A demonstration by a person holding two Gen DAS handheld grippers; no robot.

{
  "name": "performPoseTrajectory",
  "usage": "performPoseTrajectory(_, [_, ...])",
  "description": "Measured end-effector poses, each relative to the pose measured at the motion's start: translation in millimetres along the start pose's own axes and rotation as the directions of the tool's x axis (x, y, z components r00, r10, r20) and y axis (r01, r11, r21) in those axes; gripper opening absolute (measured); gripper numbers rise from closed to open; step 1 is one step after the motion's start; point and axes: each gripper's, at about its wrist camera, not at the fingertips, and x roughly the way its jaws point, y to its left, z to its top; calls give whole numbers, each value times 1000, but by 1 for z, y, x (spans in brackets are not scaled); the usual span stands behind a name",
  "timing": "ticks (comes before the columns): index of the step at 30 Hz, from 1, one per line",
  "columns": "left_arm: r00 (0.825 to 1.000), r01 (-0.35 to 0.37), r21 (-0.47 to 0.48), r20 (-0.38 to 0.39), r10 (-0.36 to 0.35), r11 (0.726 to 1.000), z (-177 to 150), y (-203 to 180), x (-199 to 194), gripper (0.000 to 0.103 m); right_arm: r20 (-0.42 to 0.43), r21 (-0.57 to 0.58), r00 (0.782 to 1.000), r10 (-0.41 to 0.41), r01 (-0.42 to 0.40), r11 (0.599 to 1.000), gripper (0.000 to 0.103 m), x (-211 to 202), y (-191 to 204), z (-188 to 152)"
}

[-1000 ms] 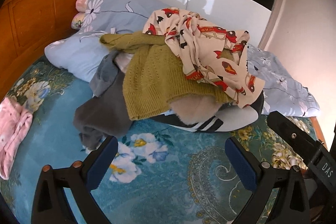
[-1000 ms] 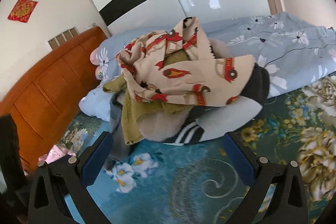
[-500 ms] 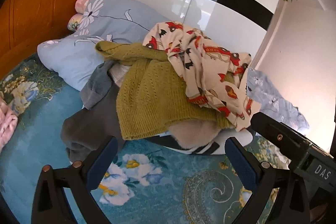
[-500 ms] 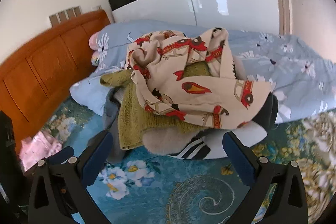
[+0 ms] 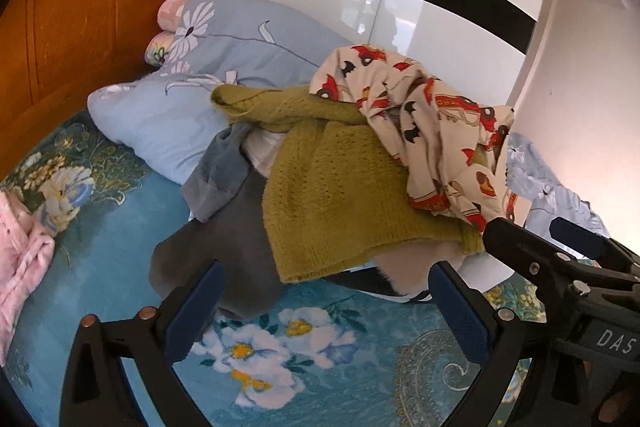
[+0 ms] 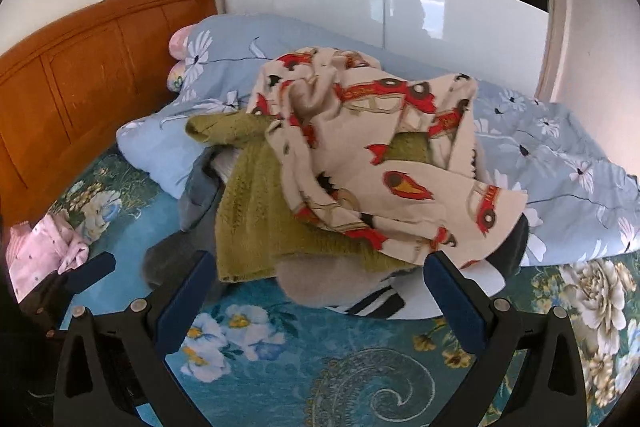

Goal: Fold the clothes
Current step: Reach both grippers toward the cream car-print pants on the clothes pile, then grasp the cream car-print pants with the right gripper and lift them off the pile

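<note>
Blue duvet (image 6: 560, 155) behind clothes pile (image 6: 340, 187); headboard (image 6: 80, 75) left.

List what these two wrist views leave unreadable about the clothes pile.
- Pale beige fuzzy garment: mostly buried under the olive-green knitted sweater in both views.
- Black-and-white striped garment: only an edge shows; type unclear.
- Pink garment: cut by the left wrist view's edge.
</note>
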Motion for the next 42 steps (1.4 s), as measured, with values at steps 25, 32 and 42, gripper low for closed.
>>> performPoseTrajectory(25, [999, 30, -47, -25, -31, 998, -20, 65, 17, 103, -83, -98, 990, -110, 102, 990, 103, 47, 51, 11])
performPoseTrajectory(32, [1000, 29, -205, 13, -26, 978, -50, 107, -15, 103, -75, -21, 990, -116, 115, 993, 103, 85, 26, 65])
performPoseTrajectory(42, [999, 16, -240, 39, -7, 971, -66, 121, -87, 103, -161, 124, 958, -238, 259, 958, 4, 68, -16, 115])
